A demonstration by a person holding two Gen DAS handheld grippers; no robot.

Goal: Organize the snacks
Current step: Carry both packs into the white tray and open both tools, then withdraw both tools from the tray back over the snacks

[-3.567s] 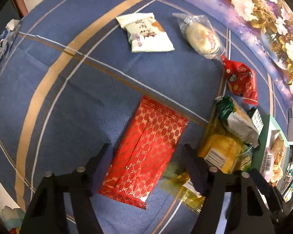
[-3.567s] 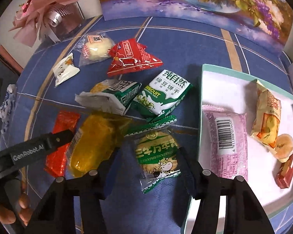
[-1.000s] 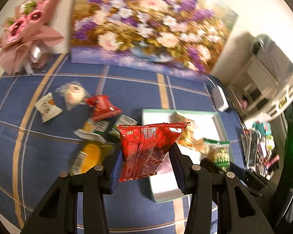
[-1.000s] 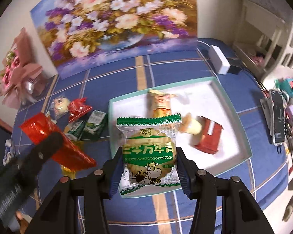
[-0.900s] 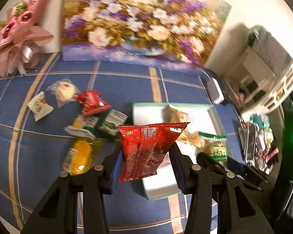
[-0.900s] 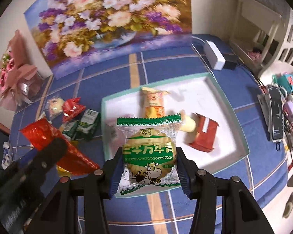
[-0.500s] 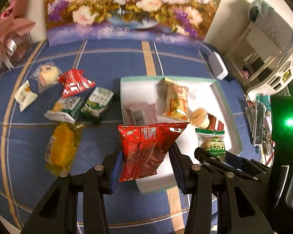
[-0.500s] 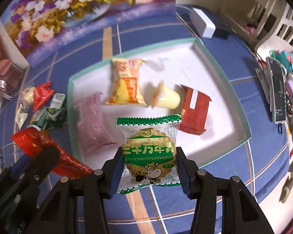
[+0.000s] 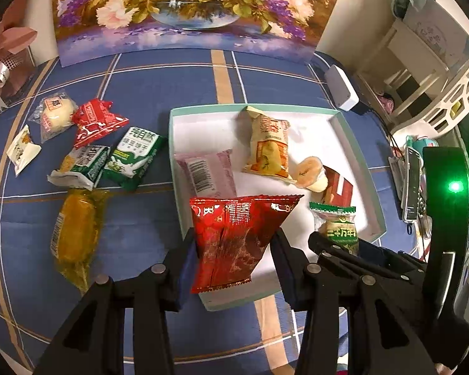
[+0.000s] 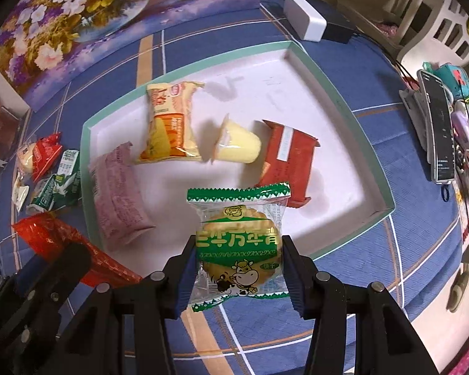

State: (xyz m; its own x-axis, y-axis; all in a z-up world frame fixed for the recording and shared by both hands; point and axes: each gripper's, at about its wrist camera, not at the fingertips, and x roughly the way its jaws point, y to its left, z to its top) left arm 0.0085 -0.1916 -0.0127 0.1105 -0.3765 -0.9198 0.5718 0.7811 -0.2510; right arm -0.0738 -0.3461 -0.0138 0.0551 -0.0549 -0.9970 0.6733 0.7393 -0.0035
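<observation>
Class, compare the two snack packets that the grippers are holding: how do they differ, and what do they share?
The red foil packet is opaque with a gold pattern; the green biscuit packet is partly clear and shows a round biscuit. The red one sits in the left gripper, the green one in the right gripper. Both are sealed, clamped upright by their sides, above the tray.

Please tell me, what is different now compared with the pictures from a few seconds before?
The flat red foil packet was lying on the blue cloth; the left gripper has clamped it and carried it above the white tray with the green rim. The right gripper did the same with the green-edged clear biscuit packet. Both have come down closer to the tray. The four snacks inside the tray and the packets left of it have not moved.
</observation>
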